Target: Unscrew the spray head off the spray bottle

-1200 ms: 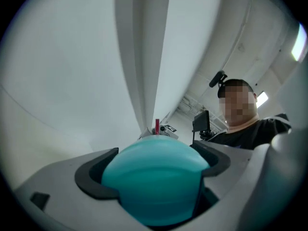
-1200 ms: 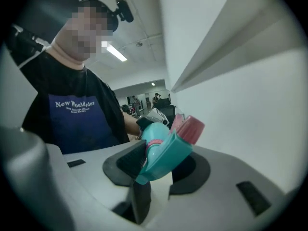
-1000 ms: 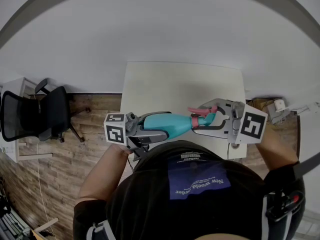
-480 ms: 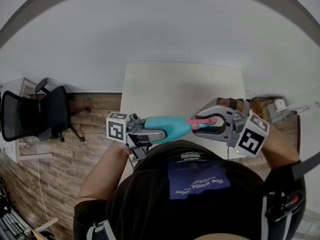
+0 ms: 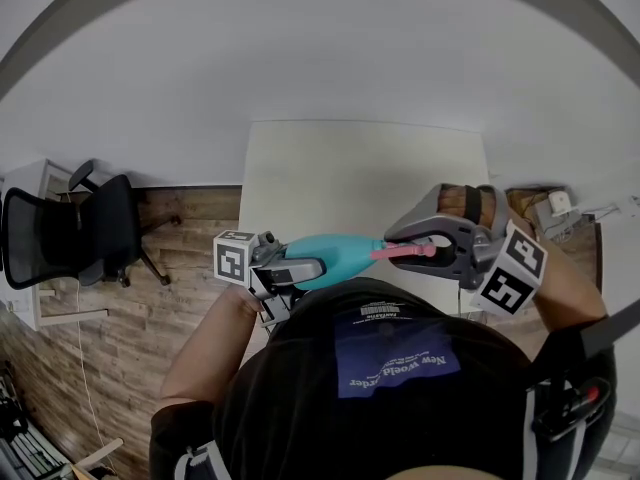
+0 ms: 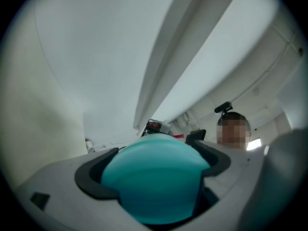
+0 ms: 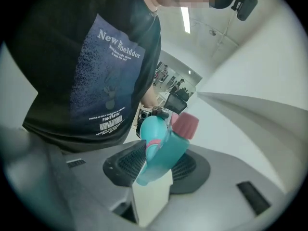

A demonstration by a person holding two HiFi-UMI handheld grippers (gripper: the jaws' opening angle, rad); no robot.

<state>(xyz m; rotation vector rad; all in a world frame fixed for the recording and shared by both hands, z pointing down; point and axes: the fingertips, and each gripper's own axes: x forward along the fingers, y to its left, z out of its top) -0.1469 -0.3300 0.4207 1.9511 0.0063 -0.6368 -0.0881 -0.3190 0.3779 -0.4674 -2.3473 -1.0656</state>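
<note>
A teal spray bottle is held level in the air in front of the person's chest, above the near edge of the table. My left gripper is shut on the bottle's base end, and that rounded teal base fills the space between its dark pads. My right gripper is shut on the spray head, which is teal with pink parts. In the right gripper view the spray head sits tilted between the ribbed black pads, its pink nozzle cap pointing away.
A white table stretches ahead below the bottle. A black office chair stands on the wood floor at the left. Small boxes and clutter lie at the right of the table.
The right gripper has rolled about the bottle's axis, its marker cube swinging down to the lower right, and the pink part of the spray head turned with it. The left gripper rolled slightly.
</note>
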